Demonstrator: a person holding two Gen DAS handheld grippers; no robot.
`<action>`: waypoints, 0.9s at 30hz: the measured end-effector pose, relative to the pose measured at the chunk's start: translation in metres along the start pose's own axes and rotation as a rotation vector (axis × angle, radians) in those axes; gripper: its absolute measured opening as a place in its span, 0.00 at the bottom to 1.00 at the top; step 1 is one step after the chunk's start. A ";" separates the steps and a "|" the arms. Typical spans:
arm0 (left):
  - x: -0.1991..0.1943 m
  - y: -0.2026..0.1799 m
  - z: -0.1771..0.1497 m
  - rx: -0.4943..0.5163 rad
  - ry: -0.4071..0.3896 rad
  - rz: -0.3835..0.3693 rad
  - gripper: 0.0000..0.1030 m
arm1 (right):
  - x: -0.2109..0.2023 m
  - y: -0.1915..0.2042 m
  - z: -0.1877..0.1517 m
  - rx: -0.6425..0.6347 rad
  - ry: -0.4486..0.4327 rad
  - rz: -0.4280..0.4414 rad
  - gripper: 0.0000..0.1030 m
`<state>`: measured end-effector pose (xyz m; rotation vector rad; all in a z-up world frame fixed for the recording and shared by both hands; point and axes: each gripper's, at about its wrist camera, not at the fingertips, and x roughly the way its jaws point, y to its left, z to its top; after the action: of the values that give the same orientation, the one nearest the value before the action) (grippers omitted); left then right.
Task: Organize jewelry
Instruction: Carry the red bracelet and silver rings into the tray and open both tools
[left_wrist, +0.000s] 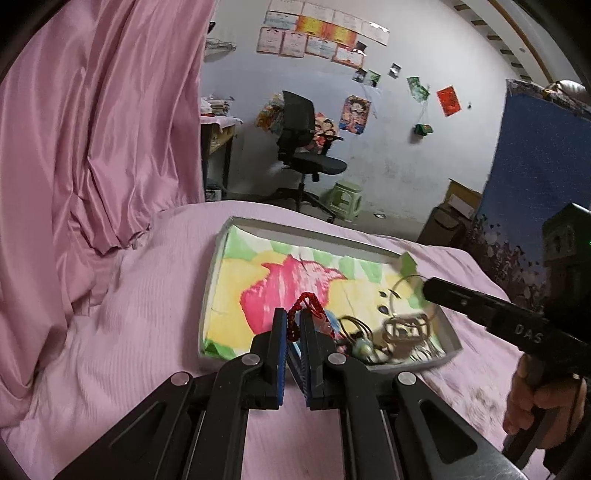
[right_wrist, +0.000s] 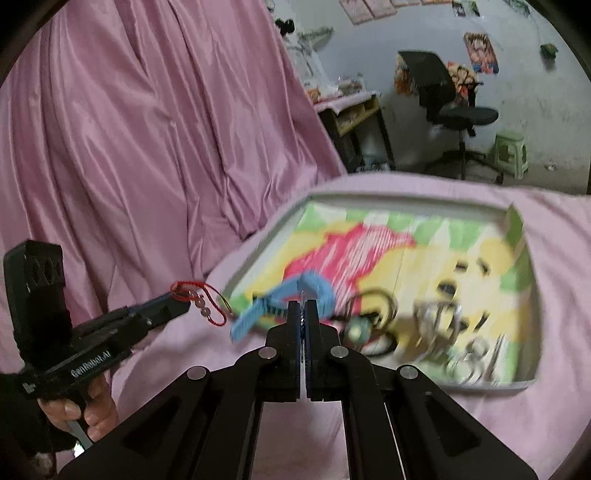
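A shallow white tray (left_wrist: 221, 236) lined with a bright cartoon print lies on the pink bed. A tangle of jewelry (left_wrist: 391, 332) sits in its near right corner; it shows blurred in the right wrist view (right_wrist: 436, 321). My left gripper (left_wrist: 293, 319) is shut on a red cord bracelet with pink beads (left_wrist: 306, 301), held above the bed left of the tray (right_wrist: 201, 301). My right gripper (right_wrist: 303, 306) is shut on a thin silver ring (left_wrist: 408, 291), over the tray's right side. A blue strap (right_wrist: 280, 295) lies just beyond the right fingertips.
Pink curtain (left_wrist: 92, 129) hangs at the left. The pink sheet (left_wrist: 147, 295) surrounds the tray. Beyond the bed stand a black office chair (left_wrist: 303, 147), a green stool (left_wrist: 345, 197) and a desk (left_wrist: 218, 136). A blue panel (left_wrist: 535, 166) rises at the right.
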<state>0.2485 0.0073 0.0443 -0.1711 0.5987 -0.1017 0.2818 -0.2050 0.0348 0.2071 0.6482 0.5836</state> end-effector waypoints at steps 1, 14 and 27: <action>0.005 0.002 0.002 -0.011 0.005 0.005 0.07 | 0.000 -0.001 0.007 -0.007 -0.010 -0.012 0.02; 0.053 0.015 -0.007 -0.064 0.131 0.054 0.07 | 0.027 -0.016 0.018 0.022 -0.008 -0.091 0.02; 0.060 0.017 -0.017 -0.051 0.191 0.066 0.07 | 0.043 -0.031 -0.007 0.072 0.054 -0.122 0.02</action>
<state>0.2886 0.0133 -0.0058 -0.1917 0.7971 -0.0391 0.3194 -0.2059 -0.0036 0.2185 0.7293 0.4503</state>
